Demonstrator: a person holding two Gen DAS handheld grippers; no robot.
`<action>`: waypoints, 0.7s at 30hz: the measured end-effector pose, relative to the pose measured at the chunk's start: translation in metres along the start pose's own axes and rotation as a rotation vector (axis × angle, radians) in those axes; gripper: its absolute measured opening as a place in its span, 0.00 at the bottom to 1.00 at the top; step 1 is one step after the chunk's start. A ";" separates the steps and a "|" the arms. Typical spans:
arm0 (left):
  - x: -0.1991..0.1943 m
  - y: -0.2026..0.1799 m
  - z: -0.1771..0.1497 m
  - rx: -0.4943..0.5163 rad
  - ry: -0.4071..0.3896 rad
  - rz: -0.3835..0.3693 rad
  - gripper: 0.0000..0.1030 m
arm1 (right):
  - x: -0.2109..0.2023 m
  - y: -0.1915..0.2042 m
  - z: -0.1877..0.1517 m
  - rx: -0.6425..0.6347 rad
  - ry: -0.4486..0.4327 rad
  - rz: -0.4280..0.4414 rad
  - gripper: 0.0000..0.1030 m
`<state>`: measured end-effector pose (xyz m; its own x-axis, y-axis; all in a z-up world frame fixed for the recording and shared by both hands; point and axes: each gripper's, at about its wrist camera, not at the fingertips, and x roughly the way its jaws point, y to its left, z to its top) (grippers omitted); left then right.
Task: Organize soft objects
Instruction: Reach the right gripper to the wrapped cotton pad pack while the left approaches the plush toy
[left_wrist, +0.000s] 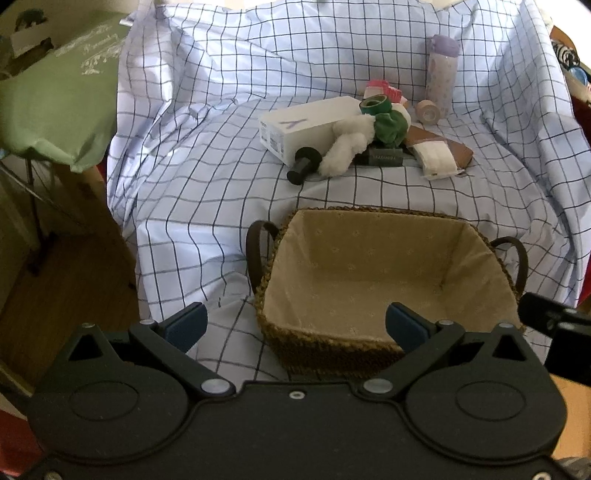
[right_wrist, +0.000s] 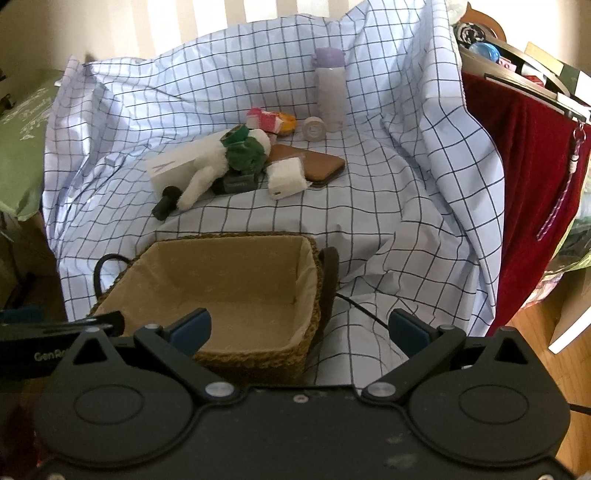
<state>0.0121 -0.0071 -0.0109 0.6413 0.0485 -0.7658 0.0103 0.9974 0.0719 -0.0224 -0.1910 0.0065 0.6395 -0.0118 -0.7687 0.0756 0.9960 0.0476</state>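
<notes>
A woven basket (left_wrist: 332, 354) (right_wrist: 317, 317) with a tan cloth lining stands empty on the checked sheet, close in front of both grippers. Farther back lies a pile: a white fluffy plush (left_wrist: 345, 146) (right_wrist: 207, 173), a green scrunchie (left_wrist: 389, 127) (right_wrist: 245, 153), a white folded cloth (left_wrist: 437, 158) (right_wrist: 286, 177) and a pink-and-white item (left_wrist: 382, 88) (right_wrist: 264, 118). My left gripper (left_wrist: 297, 325) is open, held low over the basket's near left corner. My right gripper (right_wrist: 299, 330) is open over the basket's near right corner. Neither holds anything.
In the pile lie a white box (left_wrist: 299, 129) (right_wrist: 168, 166), a black cylinder (left_wrist: 304, 164), a brown wallet (right_wrist: 312, 166), a tape roll (left_wrist: 428, 110) and a lilac bottle (left_wrist: 441, 70) (right_wrist: 328, 88). A green cushion (left_wrist: 55, 96) lies left, a red cloth (right_wrist: 532, 177) hangs right.
</notes>
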 end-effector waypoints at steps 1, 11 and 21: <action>0.000 -0.001 0.002 0.005 -0.005 0.004 0.97 | 0.002 0.000 0.002 -0.001 -0.004 -0.007 1.00; 0.021 0.003 0.028 -0.009 0.049 -0.062 0.96 | 0.025 0.004 0.030 -0.033 -0.041 -0.034 1.00; 0.045 0.009 0.069 -0.008 0.027 -0.054 0.94 | 0.060 0.007 0.073 -0.019 -0.058 -0.020 0.99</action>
<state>0.0940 -0.0002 -0.0005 0.6187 -0.0045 -0.7856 0.0385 0.9990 0.0246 0.0728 -0.1913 0.0074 0.6810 -0.0365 -0.7314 0.0747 0.9970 0.0198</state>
